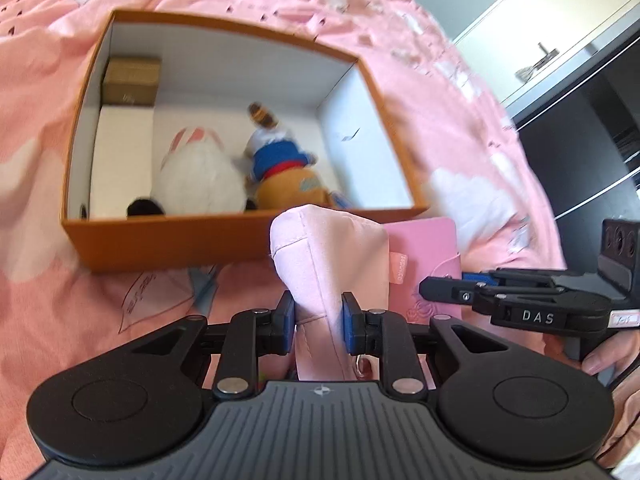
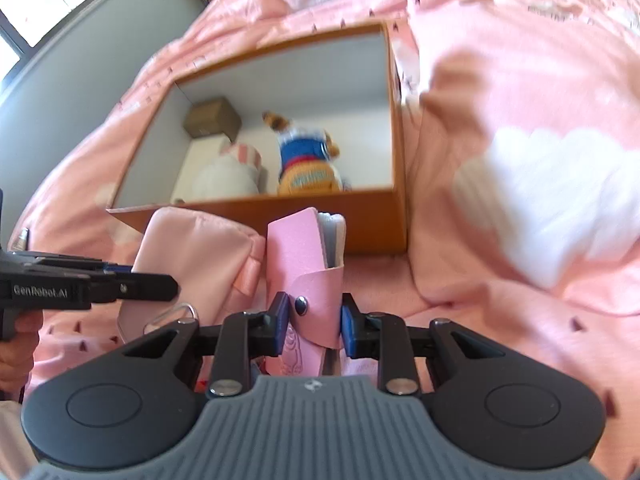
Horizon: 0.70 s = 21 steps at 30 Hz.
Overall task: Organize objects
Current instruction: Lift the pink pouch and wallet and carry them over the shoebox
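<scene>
My left gripper (image 1: 319,322) is shut on a pale pink fabric pouch (image 1: 332,256), held up in front of the orange box (image 1: 168,240). My right gripper (image 2: 311,322) is shut on a pink snap-button card wallet (image 2: 306,264); the same wallet (image 1: 424,264) shows beside the pouch in the left wrist view. The pouch (image 2: 192,256) hangs left of the wallet in the right wrist view. Inside the box (image 2: 372,220) lie a white plush (image 1: 200,180), a doll in blue and orange (image 1: 280,160), and a small brown carton (image 1: 130,80).
A pink bedspread (image 2: 520,100) with white cloud patches covers the bed all around the box. A white cabinet (image 1: 560,20) and dark shelving (image 1: 580,152) stand at the right. A window (image 2: 40,0) is at the upper left. A hand (image 2: 16,344) holds the left tool.
</scene>
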Tool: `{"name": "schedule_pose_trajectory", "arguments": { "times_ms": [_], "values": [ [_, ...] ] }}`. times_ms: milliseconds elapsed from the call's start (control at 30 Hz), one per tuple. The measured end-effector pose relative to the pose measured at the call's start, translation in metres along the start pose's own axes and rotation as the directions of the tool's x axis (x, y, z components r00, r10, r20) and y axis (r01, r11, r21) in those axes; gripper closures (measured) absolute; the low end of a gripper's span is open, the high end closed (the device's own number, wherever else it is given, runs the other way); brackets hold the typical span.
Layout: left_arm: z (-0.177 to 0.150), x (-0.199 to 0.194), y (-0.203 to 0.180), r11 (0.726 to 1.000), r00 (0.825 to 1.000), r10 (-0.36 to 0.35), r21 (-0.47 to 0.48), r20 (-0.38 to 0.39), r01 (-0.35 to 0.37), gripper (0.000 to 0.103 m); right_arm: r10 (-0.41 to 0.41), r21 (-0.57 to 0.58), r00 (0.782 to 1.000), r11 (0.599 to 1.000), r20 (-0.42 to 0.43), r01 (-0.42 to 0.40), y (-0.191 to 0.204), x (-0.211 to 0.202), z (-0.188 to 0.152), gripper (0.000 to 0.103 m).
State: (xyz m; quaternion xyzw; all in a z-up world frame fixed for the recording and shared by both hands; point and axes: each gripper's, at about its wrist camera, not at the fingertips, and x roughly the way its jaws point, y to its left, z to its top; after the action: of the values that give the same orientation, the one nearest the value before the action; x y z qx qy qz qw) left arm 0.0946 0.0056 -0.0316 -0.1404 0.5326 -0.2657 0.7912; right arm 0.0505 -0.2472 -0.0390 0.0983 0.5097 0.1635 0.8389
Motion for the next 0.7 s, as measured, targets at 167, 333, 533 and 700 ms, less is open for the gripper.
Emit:
{"name": "schedule_pose_trajectory", "arguments": {
  "times_ms": [167,333,533,700],
  "values": [
    [0.028,-0.017,-0.015,0.997,0.994,-0.072,0.007,0.086,0.071,0.077,0.016,-0.007,0.994,1.000,0.104,-0.015,0.003,-0.037,0.015,0.075],
    [0.068,-0.024,-0.025,0.995,0.975,-0.098,-0.006,0.199,0.101,0.077,-0.029,-0.042,0.971,0.998,0.237,0.040,0.010,-0.064,0.041,0.075],
    [0.103,0.017,-0.015,0.974,0.965,-0.158,-0.125,0.210,0.187,0.077,-0.124,-0.044,0.929,0.988,0.349,0.148,0.003,-0.075,0.067,0.075],
    [0.113,0.069,0.005,0.935,0.965,-0.209,-0.255,0.160,0.245,0.077,-0.158,0.028,0.918,0.987,0.363,0.158,-0.018,-0.065,0.082,0.075]
  ]
}}
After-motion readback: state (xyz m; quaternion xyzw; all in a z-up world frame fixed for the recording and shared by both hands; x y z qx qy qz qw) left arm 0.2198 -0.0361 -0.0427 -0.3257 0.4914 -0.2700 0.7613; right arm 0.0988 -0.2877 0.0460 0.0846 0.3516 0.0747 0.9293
